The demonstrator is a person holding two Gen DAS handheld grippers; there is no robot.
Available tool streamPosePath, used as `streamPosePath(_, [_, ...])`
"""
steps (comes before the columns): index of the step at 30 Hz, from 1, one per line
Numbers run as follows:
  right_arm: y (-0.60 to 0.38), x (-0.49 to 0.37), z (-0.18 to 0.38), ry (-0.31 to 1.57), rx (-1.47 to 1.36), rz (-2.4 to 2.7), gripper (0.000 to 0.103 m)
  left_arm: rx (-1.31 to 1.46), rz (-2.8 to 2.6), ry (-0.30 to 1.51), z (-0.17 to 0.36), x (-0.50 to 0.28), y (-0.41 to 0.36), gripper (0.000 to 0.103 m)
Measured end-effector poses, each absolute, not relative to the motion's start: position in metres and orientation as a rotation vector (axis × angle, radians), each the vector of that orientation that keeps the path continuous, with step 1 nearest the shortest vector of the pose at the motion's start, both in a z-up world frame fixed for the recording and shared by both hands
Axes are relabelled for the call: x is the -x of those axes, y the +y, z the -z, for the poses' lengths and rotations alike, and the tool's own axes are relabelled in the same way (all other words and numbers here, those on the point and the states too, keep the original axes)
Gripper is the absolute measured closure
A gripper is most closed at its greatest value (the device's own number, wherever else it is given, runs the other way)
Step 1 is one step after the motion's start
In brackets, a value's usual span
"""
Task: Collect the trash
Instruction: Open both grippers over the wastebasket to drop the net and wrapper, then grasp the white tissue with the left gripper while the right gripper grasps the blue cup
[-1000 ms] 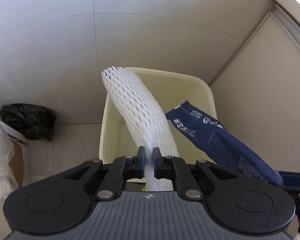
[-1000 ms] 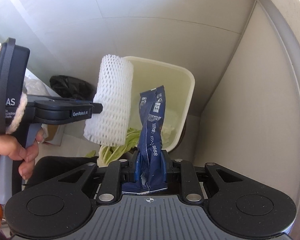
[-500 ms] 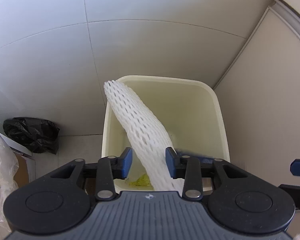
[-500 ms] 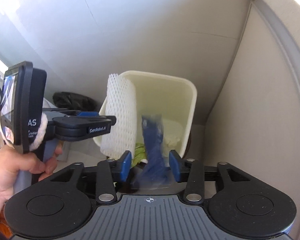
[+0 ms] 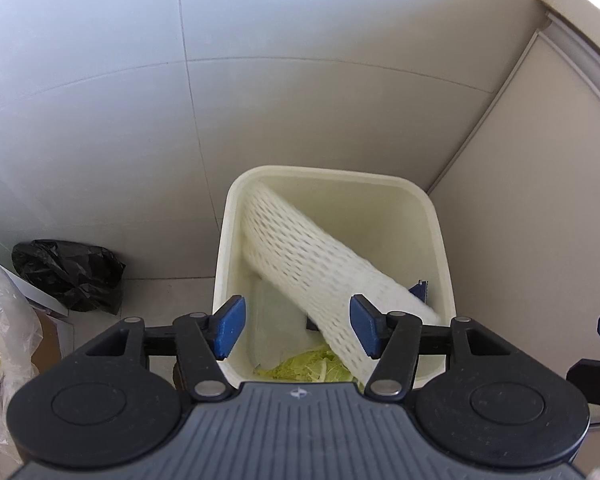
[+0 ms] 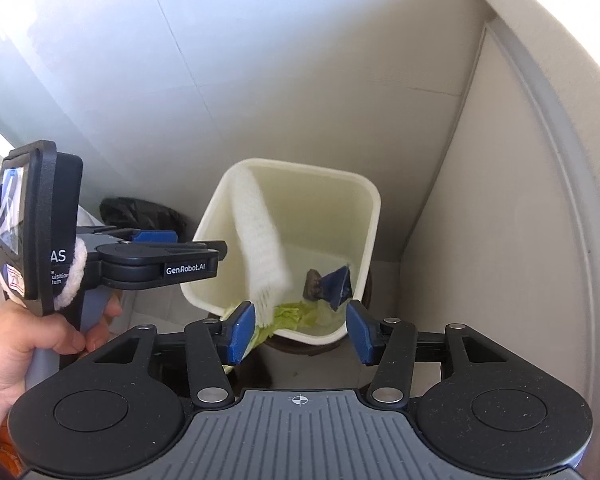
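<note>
From the left wrist camera, the left gripper (image 5: 297, 332) fills the bottom of the frame, its two blue-padded fingers spread wide apart and holding nothing. Beyond them, in the centre, stands a cream rectangular plastic trash bin (image 5: 436, 216) in a corner of pale grey tiled walls. A white foam mesh fruit sleeve (image 5: 320, 268) lies slanted inside the bin, its upper end against the upper left inner corner and its lower end toward the lower right, blurred as if in motion. Pale green cabbage leaves (image 5: 308, 368) lie at the bin's bottom, and a corner of a dark blue snack wrapper (image 5: 420, 290) peeks out just right of the sleeve. At the left edge, a crumpled black plastic bag (image 5: 70, 274) sits on the floor, with a clear plastic bag (image 5: 0, 320) in the lower left. From the right wrist camera, the right gripper (image 6: 300, 332) also has its blue-padded fingers wide apart and empty. The same bin (image 6: 374, 204) sits in the centre, the foam sleeve (image 6: 258, 240) standing steeply along its left inner wall, blurred. The blue wrapper (image 6: 338, 280) lies crumpled on the bin's floor at the right, beside the cabbage leaves (image 6: 292, 314). At the left, a bare hand (image 6: 24, 344) grips the handle of the left gripper (image 6: 168, 250), seen side-on.
</note>
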State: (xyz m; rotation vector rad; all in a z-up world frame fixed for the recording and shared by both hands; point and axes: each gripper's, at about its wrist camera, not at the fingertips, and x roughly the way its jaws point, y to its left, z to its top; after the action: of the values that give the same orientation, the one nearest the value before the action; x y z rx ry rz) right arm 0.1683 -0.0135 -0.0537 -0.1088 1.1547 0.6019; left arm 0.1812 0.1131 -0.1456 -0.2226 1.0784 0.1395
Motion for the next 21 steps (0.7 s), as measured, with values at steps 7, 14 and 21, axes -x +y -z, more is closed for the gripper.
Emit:
streamPosePath(7, [-0.022, -0.163, 0.029, 1.090, 0.085, -0.614, 0.049, 0.197, -0.129, 1.043, 0.124, -0.179, 0.109, 0.041])
streamPosePath(14, [-0.038, -0.158, -0.005, 0.999, 0.065, -0.594, 0.039, 0.150, -0.101, 0.970, 0.088, -0.174, 0.098, 0.028])
streamPosePath(21, [-0.058, -0.152, -0.037, 0.895, 0.060, -0.553, 0.032, 0.106, -0.074, 0.904, 0.050, -0.175, 0.084, 0.014])
